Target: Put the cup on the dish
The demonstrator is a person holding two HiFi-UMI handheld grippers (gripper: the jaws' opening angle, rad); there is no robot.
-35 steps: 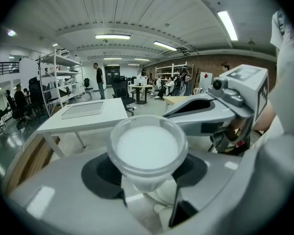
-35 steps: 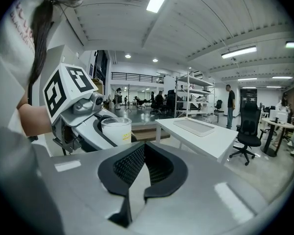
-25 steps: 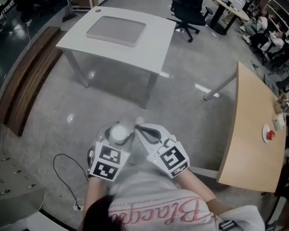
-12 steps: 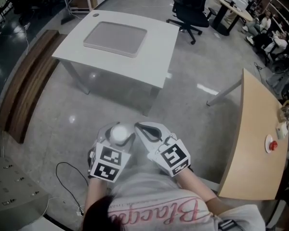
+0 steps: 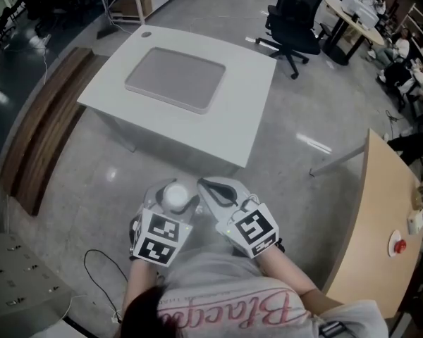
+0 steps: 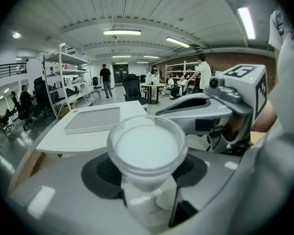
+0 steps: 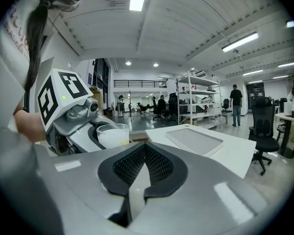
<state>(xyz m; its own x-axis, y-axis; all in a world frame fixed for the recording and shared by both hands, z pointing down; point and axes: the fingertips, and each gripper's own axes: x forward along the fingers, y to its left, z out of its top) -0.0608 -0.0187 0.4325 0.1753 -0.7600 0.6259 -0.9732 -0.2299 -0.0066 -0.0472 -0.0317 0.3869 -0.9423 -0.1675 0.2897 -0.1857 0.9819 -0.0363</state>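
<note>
Cup (image 5: 175, 196) in the left gripper (image 5: 171, 190), dish (image 5: 176, 79) up on the table (image 5: 248, 111)!
Lower centre of the head view: left gripper's jaws clamp the clear cup upright, white inside. Just to its right, the right gripper (image 5: 206, 186) has its jaws pressed together on nothing. The flat grey dish lies on the white table, upper centre, well apart from the cup.
</note>
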